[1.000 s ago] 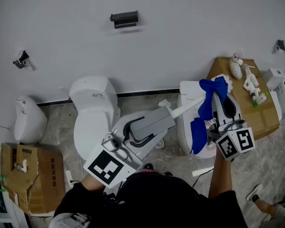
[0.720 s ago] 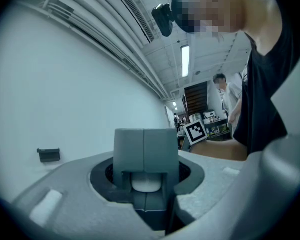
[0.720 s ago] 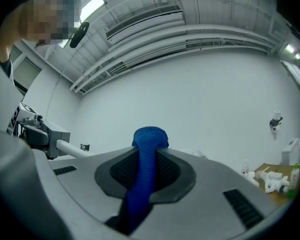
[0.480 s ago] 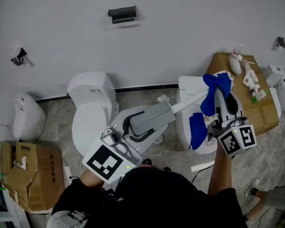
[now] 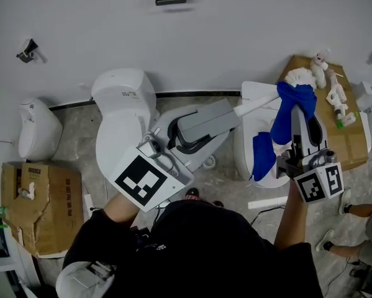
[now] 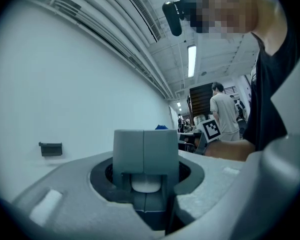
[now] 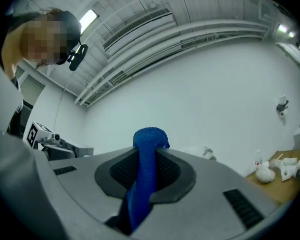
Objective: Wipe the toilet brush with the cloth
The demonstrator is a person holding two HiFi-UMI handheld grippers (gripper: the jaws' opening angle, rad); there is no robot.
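Jaws of the left gripper (image 5: 222,117) clamp the toilet brush (image 5: 258,103) handle in the head view. Its bristles point toward two o'clock under the blue cloth (image 5: 289,113), which the right gripper (image 5: 303,112) pinches.

Left gripper view: pads closed on the white handle end.

Right gripper view: jaws squeezed on the cloth.

A white china toilet (image 5: 120,113) stands by the wall on the left. A second white toilet (image 5: 246,141) stands to its right. The long white plastic toilet brush (image 5: 258,104) reaches across above the second one, from the left gripper (image 5: 232,113). The blue cloth (image 5: 285,117) hangs over its far end, between the right gripper (image 5: 299,120) jaws. A brown cardboard box (image 5: 344,148) sits further right.
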